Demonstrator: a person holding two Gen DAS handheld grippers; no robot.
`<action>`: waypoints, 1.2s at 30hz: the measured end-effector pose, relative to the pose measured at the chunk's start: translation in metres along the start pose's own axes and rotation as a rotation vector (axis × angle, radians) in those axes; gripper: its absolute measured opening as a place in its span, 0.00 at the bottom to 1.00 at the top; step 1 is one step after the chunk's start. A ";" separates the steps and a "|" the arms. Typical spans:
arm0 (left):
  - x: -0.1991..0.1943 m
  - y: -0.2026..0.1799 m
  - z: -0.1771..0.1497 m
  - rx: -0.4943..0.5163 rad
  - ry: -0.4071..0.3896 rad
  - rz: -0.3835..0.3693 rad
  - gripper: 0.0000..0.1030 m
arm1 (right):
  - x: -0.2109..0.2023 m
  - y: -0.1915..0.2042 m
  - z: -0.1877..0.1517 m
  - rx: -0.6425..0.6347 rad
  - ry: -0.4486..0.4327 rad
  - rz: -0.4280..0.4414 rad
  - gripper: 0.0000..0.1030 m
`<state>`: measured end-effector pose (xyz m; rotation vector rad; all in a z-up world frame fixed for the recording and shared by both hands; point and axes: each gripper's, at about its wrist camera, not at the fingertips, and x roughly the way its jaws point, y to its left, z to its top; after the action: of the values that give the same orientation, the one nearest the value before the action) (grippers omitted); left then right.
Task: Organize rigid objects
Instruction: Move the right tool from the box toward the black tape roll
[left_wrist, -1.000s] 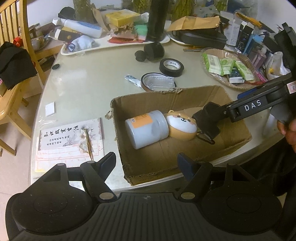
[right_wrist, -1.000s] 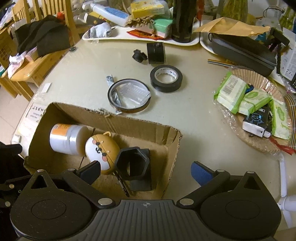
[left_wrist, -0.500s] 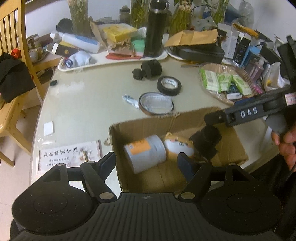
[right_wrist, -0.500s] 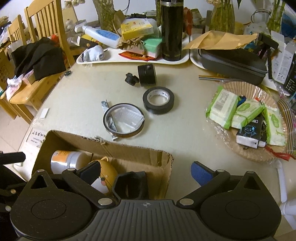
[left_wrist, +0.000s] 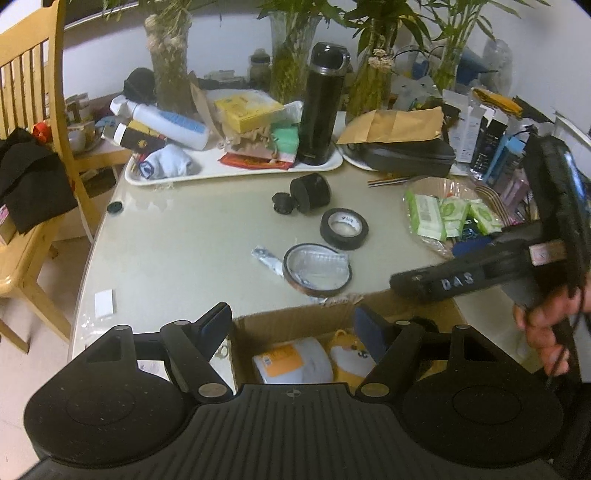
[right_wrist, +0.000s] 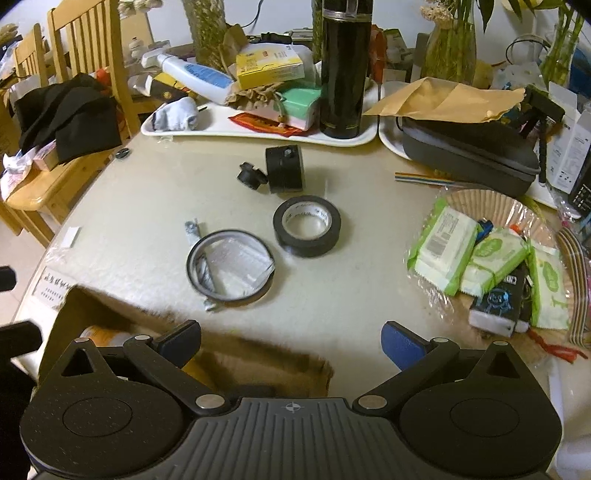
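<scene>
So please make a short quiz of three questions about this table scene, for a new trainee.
1. True or false: the black tape roll lies inside the cardboard box.
2. Which item is in the box? A) white jar with orange label B) black flask C) green wipes packs
3. Fill in: both the left gripper and the right gripper are ____, with nothing between the fingers.

Key: 1 false, it lies on the table; 2 A; 3 open.
</scene>
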<state>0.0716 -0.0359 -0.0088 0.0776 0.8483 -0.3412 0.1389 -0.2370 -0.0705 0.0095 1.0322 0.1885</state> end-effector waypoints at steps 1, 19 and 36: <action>0.001 0.000 0.000 0.008 -0.002 -0.001 0.71 | 0.002 -0.001 0.003 0.004 -0.003 -0.001 1.00; 0.011 0.010 -0.008 0.067 0.020 -0.023 0.71 | 0.039 -0.005 0.042 -0.010 -0.017 0.026 0.99; 0.016 0.013 -0.005 0.082 0.022 -0.096 0.71 | 0.097 -0.012 0.073 0.011 0.008 -0.012 0.94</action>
<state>0.0819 -0.0266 -0.0245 0.1171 0.8619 -0.4659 0.2515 -0.2277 -0.1170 0.0128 1.0411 0.1723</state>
